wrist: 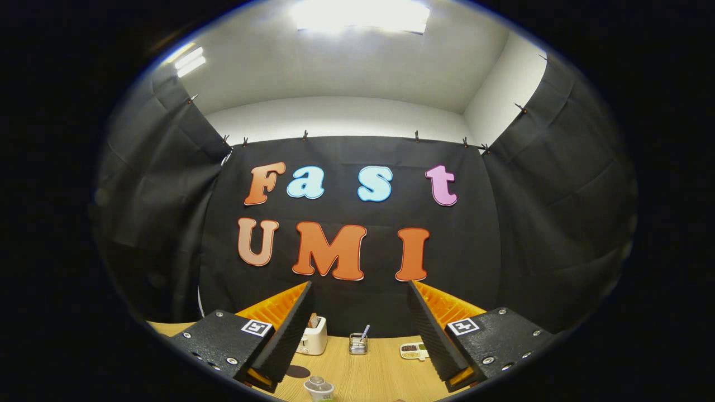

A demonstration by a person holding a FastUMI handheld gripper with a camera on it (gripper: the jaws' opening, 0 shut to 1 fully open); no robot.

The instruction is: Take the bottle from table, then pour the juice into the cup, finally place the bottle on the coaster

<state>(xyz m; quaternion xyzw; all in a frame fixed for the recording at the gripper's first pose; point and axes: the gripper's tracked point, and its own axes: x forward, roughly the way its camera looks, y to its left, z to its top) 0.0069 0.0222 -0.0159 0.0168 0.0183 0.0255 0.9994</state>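
Clutter is noted along the far edge of the light wooden table (380,374), against the foot of the black cloth wall (346,312). A small white toaster-like appliance (313,336) is seen just ahead of the left finger's tip. Beside it, between the two fingers and beyond them, a small wire-mesh holder (358,343) with a pale straw-like stick standing in it is placed. A shallow white divided dish (414,350) holding dark and greenish contents is partly hidden behind the right finger.

The gripper (360,329) is held wide apart, with nothing between the fingers; both fingers are raised above the table.

The task's bottle, a small clear plastic bottle (319,389) with a pale top and a greenish label, is seen close below, between the fingers and nearer than their tips; it stands on the table and is touched by neither finger. A dark round flat coaster (298,371) is seen on the table just beside the left finger, near the bottle but apart from it.

Square black-and-white marker tags are fixed on both finger mounts; the bottle's label is too small to be read.

The booth is closed on three sides by black cloth clipped along the top. A white ceiling (346,61) with a bright light panel (360,15) is seen above.
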